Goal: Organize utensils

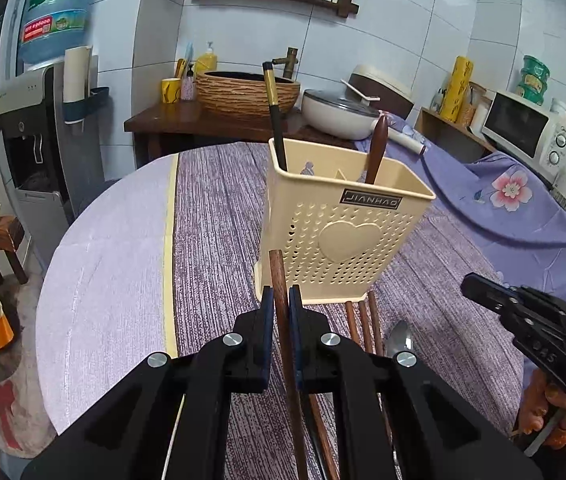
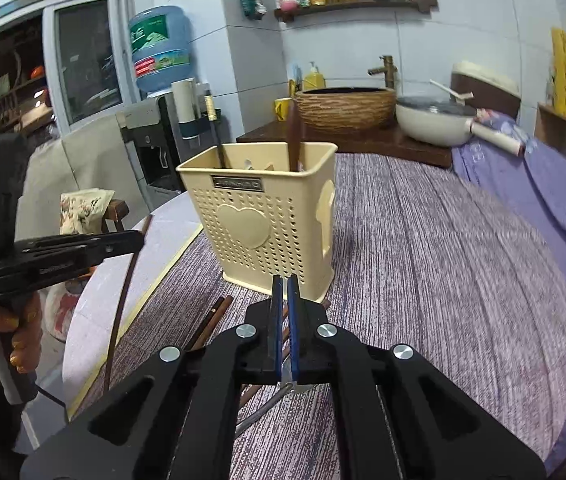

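A cream perforated utensil holder [image 1: 343, 236] stands on the purple table mat; it also shows in the right wrist view [image 2: 267, 220]. A black-and-gold chopstick [image 1: 275, 116] and a brown wooden handle [image 1: 377, 148] stand in it. My left gripper [image 1: 281, 300] is shut on a brown wooden chopstick [image 1: 281, 300], held above the table just in front of the holder; the same stick shows in the right wrist view [image 2: 123, 300]. My right gripper [image 2: 285, 284] is shut and empty, over a metal spoon [image 2: 283, 392] on the mat.
Several brown chopsticks [image 1: 367, 324] and the spoon [image 1: 399, 338] lie on the mat in front of the holder. The round table's edge [image 1: 55, 280] is at the left. A wooden counter [image 1: 203, 120] with a basin and a pot stands behind.
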